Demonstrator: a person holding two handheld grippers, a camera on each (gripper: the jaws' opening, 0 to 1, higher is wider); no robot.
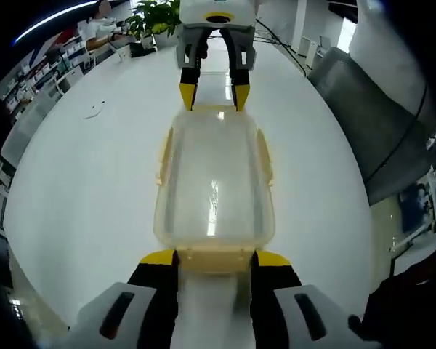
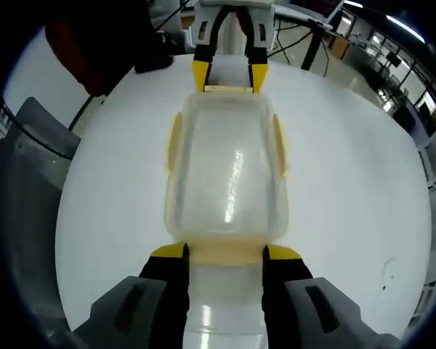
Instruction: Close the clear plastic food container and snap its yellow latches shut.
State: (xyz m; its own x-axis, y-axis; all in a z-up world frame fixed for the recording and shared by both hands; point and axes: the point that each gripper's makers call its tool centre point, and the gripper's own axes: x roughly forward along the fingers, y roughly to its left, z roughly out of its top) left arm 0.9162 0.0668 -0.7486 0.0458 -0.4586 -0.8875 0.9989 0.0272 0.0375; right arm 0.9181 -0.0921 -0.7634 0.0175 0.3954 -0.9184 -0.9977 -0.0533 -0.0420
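A clear plastic container (image 1: 214, 189) (image 2: 229, 174) lies lengthwise on the white table with its lid resting on top. Pale yellow side latches (image 1: 265, 156) (image 2: 174, 142) sit along both long sides. My left gripper (image 1: 215, 258) meets one short end, its yellow-tipped jaws closed against the sides of that end's latch (image 1: 214, 265). It appears at the far end in the right gripper view (image 2: 229, 78). My right gripper (image 2: 225, 253) holds the opposite end latch (image 2: 227, 256) the same way, and is seen across the box (image 1: 214, 96).
The white table (image 1: 94, 189) (image 2: 349, 189) spreads wide on both sides of the box. A grey chair (image 1: 370, 123) (image 2: 29, 167) stands at one edge. A small thin item (image 1: 94, 110) lies on the table. A plant (image 1: 156, 18) and office desks sit beyond.
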